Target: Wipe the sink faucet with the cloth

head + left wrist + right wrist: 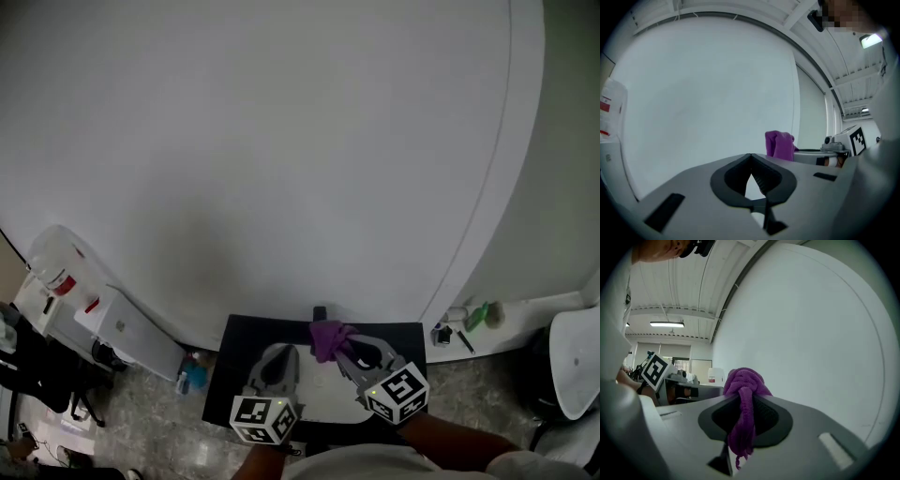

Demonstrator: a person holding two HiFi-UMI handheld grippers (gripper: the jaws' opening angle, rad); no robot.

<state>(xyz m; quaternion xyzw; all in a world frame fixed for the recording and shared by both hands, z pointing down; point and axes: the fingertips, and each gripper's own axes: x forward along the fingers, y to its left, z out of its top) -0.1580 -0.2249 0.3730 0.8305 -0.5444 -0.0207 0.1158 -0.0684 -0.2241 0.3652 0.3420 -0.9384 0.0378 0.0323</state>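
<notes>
A purple cloth (328,337) is bunched between the jaws of my right gripper (345,345), which is shut on it above a black sink counter (234,352). In the right gripper view the cloth (743,380) bulges over the fingertips of the right gripper (740,400) and hangs down between them. My left gripper (277,354) is beside it to the left, shut with nothing in it; its tips meet in the left gripper view (751,158), where the cloth (779,144) shows to the right. A small dark fixture (320,312), possibly the faucet, stands at the counter's back edge.
A plain white wall (281,141) fills most of the head view. At the left stand a white container with a red label (56,262) and a white box (122,328), with a blue bottle (194,375) below. A green item (478,317) lies on the right ledge.
</notes>
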